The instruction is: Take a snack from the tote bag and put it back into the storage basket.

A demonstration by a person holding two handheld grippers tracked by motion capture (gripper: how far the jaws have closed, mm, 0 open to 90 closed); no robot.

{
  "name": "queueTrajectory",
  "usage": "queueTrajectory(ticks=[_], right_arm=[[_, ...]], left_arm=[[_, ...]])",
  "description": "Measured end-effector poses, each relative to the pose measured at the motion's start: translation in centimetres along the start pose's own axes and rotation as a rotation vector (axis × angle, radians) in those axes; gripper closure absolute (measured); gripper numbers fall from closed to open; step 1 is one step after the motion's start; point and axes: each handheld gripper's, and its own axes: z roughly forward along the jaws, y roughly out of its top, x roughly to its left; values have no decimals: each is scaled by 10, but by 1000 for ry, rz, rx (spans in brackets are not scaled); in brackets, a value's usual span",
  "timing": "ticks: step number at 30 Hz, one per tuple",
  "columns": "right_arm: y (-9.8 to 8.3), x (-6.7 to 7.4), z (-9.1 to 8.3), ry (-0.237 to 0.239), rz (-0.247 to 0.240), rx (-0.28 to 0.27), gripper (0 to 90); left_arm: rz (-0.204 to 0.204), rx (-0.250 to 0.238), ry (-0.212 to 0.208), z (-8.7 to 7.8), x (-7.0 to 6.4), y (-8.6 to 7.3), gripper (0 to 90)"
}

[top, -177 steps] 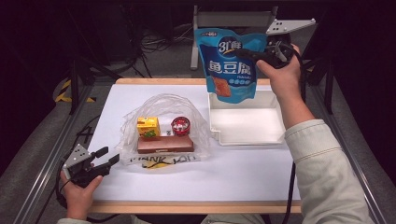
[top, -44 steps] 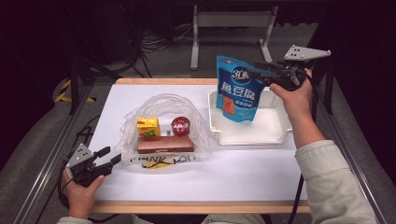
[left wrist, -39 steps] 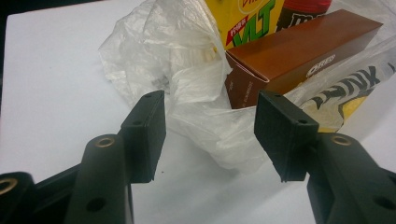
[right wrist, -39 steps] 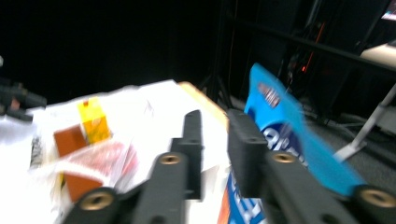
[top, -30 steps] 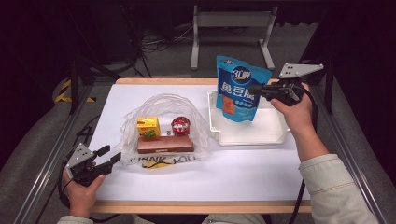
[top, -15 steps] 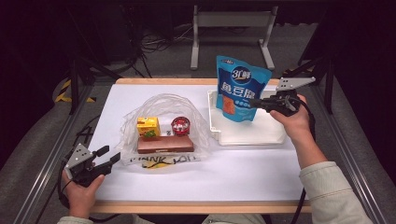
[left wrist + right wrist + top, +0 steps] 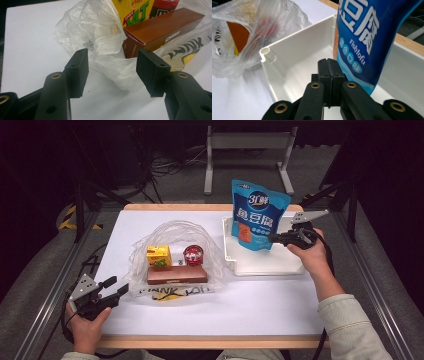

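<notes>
The right gripper (image 7: 329, 72) has its jaws pressed together, pinching the edge of the glossy blue snack pouch with white lettering (image 7: 372, 37); where the jaws meet, the film caught between them is too thin to make out, and the pouch's top runs out of the right gripper view. In the high view the right gripper (image 7: 277, 238) holds the blue pouch (image 7: 257, 220) upright by its right edge, its lower end down inside the shallow white rectangular plastic tray (image 7: 265, 265) at the right of the white bench (image 7: 225, 305); whether the pouch's bottom touches the tray floor is hidden behind the tray's near wall. The left gripper (image 7: 112, 72) has its jaws spread, pinching nothing, with the crumpled edge of the clear plastic bag with black printed letters (image 7: 100, 37) lying just beyond and between them. Inside the bag sit a long brown cardboard biscuit box (image 7: 160, 30), a yellow drink carton (image 7: 132, 11) cut off at the top, and a red round tub (image 7: 165, 5) of which little is visible. In the high view the left gripper (image 7: 115, 286) rests at the bench's near left corner, just beside the bag (image 7: 175, 245), well apart from the tray
</notes>
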Motion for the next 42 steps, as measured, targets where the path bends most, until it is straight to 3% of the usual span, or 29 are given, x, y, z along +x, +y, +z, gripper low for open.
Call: queueTrajectory(ticks=[12, 19, 25, 35, 42], right_arm=[[-10, -7, 16, -60, 0, 79, 900], [-12, -7, 28, -101, -33, 141, 900], [-12, -9, 34, -119, -27, 142, 900], [-9, -13, 37, -218, 25, 153, 900], [-8, -18, 36, -248, 78, 154, 900]], left_arm=[[6, 11, -6, 2, -1, 0, 432], [3, 14, -7, 2, -1, 0, 431], [3, 12, -7, 2, -1, 0, 431], [6, 11, -11, 2, 0, 0, 430], [7, 10, -11, 2, 0, 0, 429]])
